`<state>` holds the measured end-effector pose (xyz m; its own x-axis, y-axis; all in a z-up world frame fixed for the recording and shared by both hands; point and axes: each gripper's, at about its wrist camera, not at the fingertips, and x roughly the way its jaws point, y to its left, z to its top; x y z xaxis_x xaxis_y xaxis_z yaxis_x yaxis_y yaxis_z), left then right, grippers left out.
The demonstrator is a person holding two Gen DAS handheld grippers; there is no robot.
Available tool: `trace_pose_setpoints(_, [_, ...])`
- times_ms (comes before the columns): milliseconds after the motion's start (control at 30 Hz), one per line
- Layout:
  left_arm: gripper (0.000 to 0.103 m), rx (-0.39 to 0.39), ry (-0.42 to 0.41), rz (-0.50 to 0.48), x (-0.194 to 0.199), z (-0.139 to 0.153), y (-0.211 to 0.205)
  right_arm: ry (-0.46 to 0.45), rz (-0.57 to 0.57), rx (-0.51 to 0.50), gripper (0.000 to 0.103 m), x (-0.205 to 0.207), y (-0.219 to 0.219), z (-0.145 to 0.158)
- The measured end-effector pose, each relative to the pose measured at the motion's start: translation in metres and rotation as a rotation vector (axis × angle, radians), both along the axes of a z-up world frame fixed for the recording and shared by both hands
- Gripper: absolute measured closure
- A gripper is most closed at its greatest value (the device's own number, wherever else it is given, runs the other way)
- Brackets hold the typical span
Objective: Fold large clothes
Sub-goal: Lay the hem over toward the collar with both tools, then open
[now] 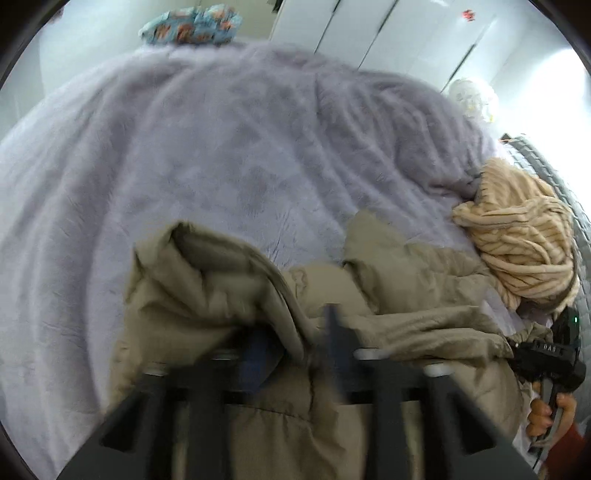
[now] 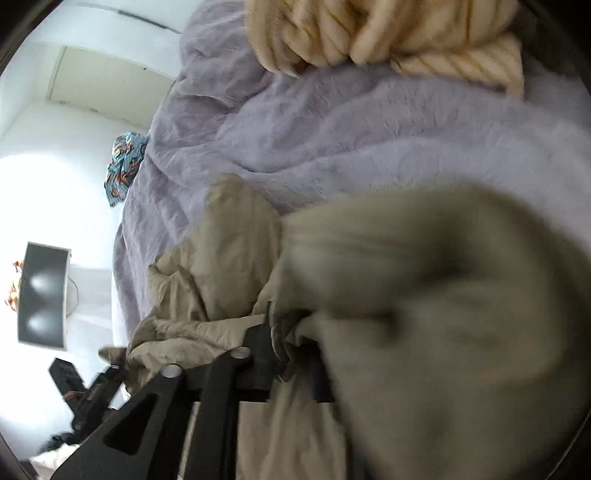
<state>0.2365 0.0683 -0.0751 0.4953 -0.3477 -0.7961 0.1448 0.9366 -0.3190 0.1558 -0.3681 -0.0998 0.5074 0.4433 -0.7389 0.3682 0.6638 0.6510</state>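
Khaki padded fabric fills the foreground of both wrist views: a quilted, puffy tan jacket [image 1: 236, 280] lies crumpled on the bed, bunched right against both grippers. In the left wrist view the left gripper [image 1: 295, 343] has its dark fingers apart, a fold of the jacket draped between them; the pads do not visibly press on the cloth, so it reads as open. From that gripper the garment spreads from 9 o'clock round to 3 o'clock, with soft rounded ridges and a matte, slightly creased shell.

In the right wrist view the right gripper [image 2: 291, 347] has narrow-set jaws with a tuck of the jacket [image 2: 207, 266] gathered between them; blur and a big lump of fabric at 3 o'clock hide one finger, so I cannot tell whether the pads pinch it.

Under the jacket lies a lilac fleece blanket [image 1: 207, 147], fuzzy and wrinkled. At 2 o'clock in the left view sits a cream ribbed plush throw [image 1: 517, 236], heaped in thick ridges. At 12 o'clock a blue patterned cloth [image 1: 192, 24] rests at the far bed edge. A hand [image 1: 546, 413] grips the other tool's handle at 4 o'clock.
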Motion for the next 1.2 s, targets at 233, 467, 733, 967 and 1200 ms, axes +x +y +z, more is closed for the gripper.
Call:
trace_pose_setpoints(233, [0.025, 0.01, -0.082, -0.08, -0.025, 0.036, 0.007, -0.074, 0.086, -0.124, 0.057, -0.032, 0.015, 0.045])
trace_pose_setpoints(467, [0.045, 0.121, -0.019, -0.079, -0.004, -0.002, -0.01, 0.046, 0.1, -0.345, 0.09, -0.023, 0.011, 0.024])
trace_pose_setpoints(733, [0.045, 0.194, 0.049, 0.044, 0.045, -0.056, 0.001, 0.088, -0.064, -0.374, 0.095, -0.003, -0.047, -0.016])
trace_pose_setpoints(967, [0.045, 0.196, 0.059, 0.082, 0.059, -0.087, 0.002, 0.097, -0.121, -0.314, 0.098, 0.013, -0.061, -0.057])
trace_pose_setpoints(1200, [0.045, 0.217, 0.066, 0.097, 0.066, -0.089, 0.002, 0.122, -0.152, -0.288, 0.093, 0.018, -0.067, -0.055])
